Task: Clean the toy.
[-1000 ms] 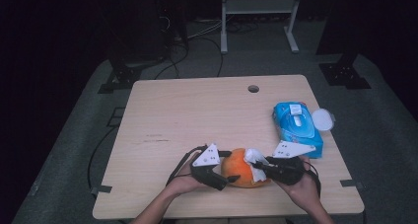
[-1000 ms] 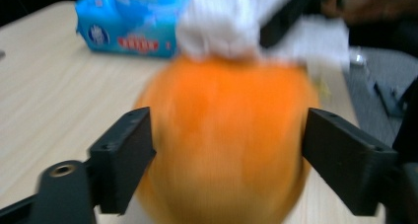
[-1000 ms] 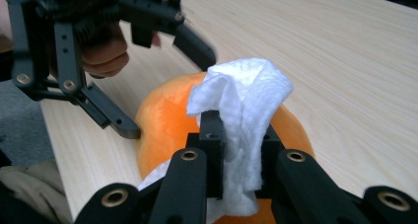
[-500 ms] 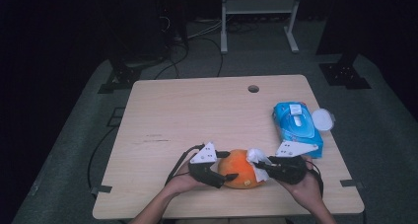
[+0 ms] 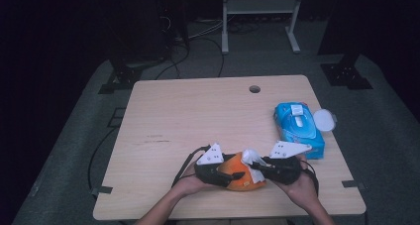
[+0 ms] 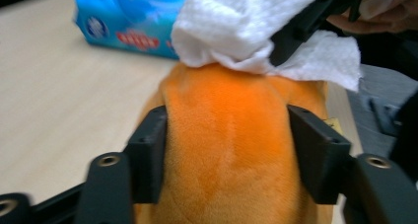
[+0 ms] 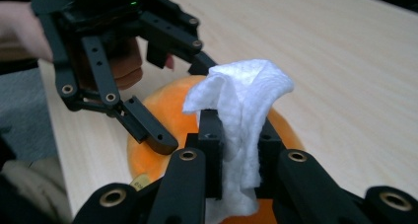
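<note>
The orange plush toy (image 5: 240,173) lies near the table's (image 5: 198,116) front edge, at about 6 o'clock. The left gripper (image 5: 232,176) has just closed its jaws and now clamps the toy from both sides. The right gripper (image 5: 253,166) pinches a white wipe (image 7: 241,120) on top of the toy. The blue wipes pack (image 5: 298,128) lies at 3 o'clock.

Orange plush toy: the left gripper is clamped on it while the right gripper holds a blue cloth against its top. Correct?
Not quite. The cloth in the right gripper is white, as the right gripper view shows. The left gripper does clamp the orange plush toy.
</note>
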`<state>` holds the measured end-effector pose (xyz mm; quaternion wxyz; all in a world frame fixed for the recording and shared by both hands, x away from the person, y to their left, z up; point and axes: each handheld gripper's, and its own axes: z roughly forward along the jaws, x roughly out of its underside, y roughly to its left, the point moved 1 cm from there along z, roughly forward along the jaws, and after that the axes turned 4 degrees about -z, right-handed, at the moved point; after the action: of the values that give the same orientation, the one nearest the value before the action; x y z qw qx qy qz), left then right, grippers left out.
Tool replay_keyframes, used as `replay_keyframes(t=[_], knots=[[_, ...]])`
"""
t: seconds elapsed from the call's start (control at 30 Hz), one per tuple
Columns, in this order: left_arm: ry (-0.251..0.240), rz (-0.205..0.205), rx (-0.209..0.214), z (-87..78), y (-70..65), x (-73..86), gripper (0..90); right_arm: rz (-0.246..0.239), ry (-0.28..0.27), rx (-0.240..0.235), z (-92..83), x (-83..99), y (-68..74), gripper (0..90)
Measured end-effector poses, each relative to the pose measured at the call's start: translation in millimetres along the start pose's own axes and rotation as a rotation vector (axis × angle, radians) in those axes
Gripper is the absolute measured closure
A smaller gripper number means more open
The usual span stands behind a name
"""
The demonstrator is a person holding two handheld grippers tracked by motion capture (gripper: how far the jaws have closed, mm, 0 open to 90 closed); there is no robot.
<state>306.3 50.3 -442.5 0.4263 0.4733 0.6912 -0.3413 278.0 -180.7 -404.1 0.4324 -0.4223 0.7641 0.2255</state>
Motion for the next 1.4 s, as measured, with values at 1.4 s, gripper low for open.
replay_keyframes(t=[1.4], knots=[[0.010,-0.016,-0.043,-16.8,20.4,15.0,30.8,0.122,0.000,0.028,16.9,15.8,-18.0,78.9]])
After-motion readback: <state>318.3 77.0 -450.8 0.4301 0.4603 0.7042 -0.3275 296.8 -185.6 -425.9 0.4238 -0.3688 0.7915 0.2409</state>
